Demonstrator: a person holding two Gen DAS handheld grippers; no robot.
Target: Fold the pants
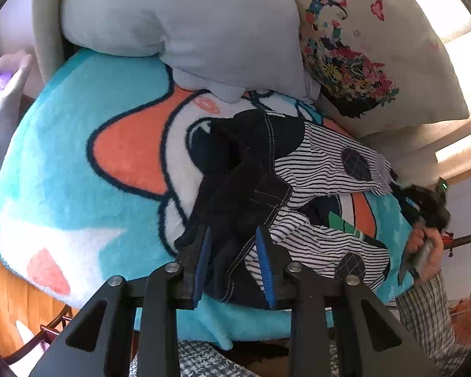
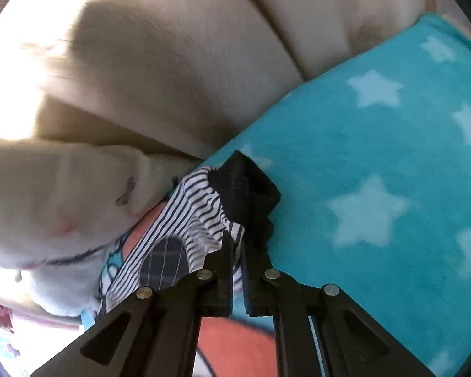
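Small pants (image 1: 314, 163) with black-and-white striped legs, dark knee patches and a dark waist lie crumpled on a turquoise cartoon blanket (image 1: 78, 157). My left gripper (image 1: 234, 235) hovers over the dark waist end; its blue pads stand apart with dark fabric bunched between and around them, not squeezed. In the right wrist view my right gripper (image 2: 238, 245) is shut on the striped leg's end (image 2: 201, 213), right by its dark cuff (image 2: 248, 185). The hand (image 1: 420, 245) carrying that gripper shows at the right edge of the left wrist view.
A grey pillow (image 1: 172, 15) and a floral cushion (image 1: 376, 47) lean at the back of the blanket. A beige sofa back (image 2: 172, 62) borders the starred blanket (image 2: 376, 125). Wooden floor (image 1: 3, 298) lies below on the left. A striped sleeve (image 1: 430, 314) is at the lower right.
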